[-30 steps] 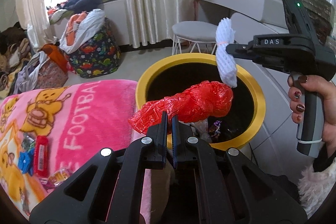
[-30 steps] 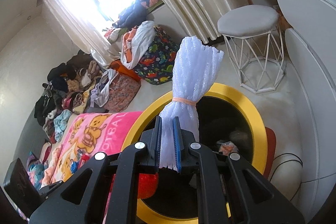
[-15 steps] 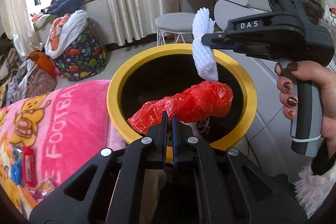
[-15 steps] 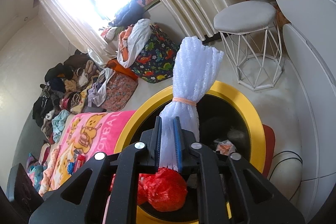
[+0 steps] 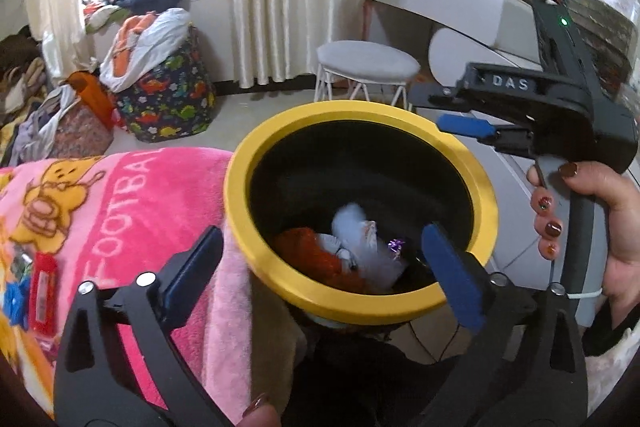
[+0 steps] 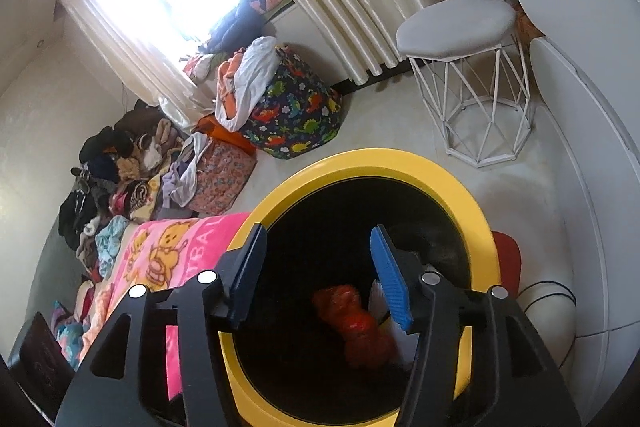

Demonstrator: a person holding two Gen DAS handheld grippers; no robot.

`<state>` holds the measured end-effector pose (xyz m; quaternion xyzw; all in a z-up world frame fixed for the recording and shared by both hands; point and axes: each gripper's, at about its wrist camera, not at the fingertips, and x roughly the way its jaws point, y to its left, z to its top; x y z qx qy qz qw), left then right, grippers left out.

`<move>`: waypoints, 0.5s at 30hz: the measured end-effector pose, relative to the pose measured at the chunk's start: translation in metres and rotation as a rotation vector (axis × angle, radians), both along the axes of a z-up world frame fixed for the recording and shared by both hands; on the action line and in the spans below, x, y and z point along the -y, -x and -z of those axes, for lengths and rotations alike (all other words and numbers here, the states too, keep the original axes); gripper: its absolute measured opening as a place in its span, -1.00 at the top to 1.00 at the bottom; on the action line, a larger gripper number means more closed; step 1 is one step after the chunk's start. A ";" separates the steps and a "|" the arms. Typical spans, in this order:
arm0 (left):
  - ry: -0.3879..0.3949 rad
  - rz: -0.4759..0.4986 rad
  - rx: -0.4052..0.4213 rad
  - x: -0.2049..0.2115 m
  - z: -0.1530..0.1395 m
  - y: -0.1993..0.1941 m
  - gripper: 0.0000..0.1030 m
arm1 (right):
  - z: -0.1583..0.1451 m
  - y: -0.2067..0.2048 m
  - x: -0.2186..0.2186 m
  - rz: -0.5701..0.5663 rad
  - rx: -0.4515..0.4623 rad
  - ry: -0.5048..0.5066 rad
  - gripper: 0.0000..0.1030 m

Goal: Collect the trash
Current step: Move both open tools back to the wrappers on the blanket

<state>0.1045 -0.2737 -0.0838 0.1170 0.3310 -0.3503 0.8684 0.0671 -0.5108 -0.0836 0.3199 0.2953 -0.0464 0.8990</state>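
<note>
Bag (image 5: 316, 255) in bin (image 5: 276, 291) (beside blanket (image 5: 152, 203))

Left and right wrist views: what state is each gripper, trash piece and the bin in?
left gripper: open, jaws just opened, nothing between them.
right gripper: open, jaws just opened, empty.
red plastic bag: lying inside the bin.
white foam net: lying inside the bin.
bin: upright, uncovered.

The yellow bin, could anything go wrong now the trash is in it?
Maybe. The yellow bin leans against the pink blanket, so a bump from the open left gripper might tip it. The right gripper, also open, hangs over the red bag and could snag it when pulling away.
</note>
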 end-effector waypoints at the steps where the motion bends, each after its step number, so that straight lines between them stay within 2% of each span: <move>1: 0.003 -0.011 0.000 -0.002 -0.001 -0.001 -0.79 | -0.001 0.000 -0.002 -0.003 0.001 0.000 -0.08; 6: 0.023 -0.074 0.005 -0.019 -0.006 -0.005 -0.79 | -0.004 -0.005 -0.010 -0.033 0.005 0.023 -0.25; 15: 0.066 -0.189 0.038 -0.051 -0.020 -0.009 -0.79 | -0.014 -0.015 -0.032 -0.094 0.008 0.083 -0.36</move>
